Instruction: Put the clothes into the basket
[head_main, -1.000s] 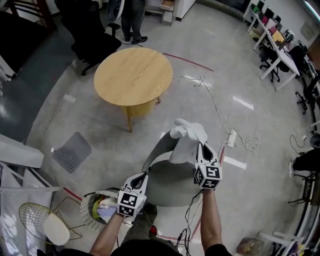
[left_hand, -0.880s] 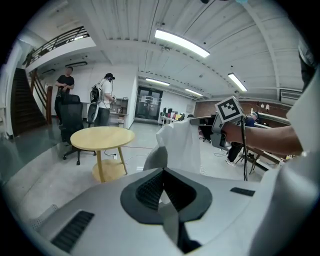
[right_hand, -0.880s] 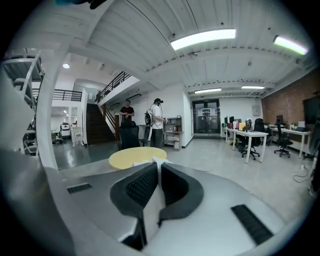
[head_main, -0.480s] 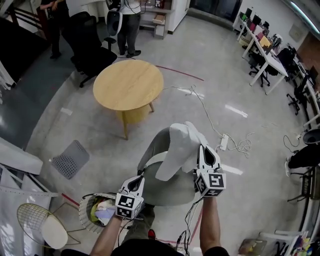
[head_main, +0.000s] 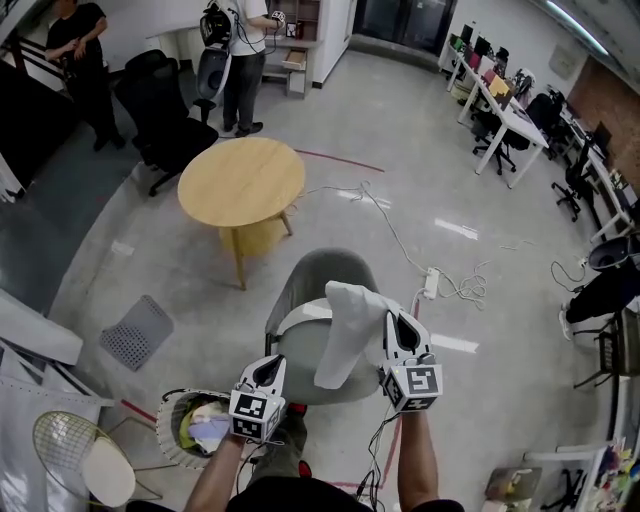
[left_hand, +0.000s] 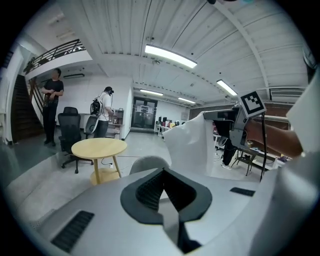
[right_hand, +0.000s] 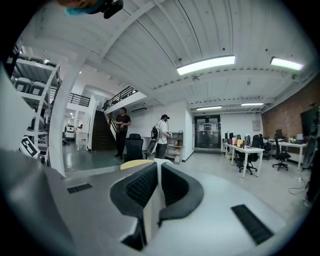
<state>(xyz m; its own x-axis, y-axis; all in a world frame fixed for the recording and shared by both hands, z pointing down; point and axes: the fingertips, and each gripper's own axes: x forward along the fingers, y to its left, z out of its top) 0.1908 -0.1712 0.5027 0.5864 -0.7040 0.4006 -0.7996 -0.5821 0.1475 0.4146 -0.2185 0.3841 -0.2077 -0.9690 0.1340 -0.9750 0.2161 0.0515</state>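
Right gripper (head_main: 398, 320) is lifting its pinched white shirt (head_main: 345, 325) higher; closed, empty left gripper (head_main: 270, 366) is hovering by the basket (head_main: 165, 428) of clothes (head_main: 208, 428), lower left.

Left tool (head_main: 268, 370): jaws together, nothing between them, aimed forward and slightly downward. Right tool (head_main: 396, 325): jaws pinched on the white garment (head_main: 345, 335) (a thin strip of cloth shows between the pads), aimed near level. Left forearm (head_main: 212, 478) and right forearm (head_main: 418, 468): bare, extended forward, side by side.

basket (head_main: 170, 428) rim partly behind left gripper (head_main: 269, 369), chair (head_main: 322, 268) seat partly under white garment (head_main: 343, 328)
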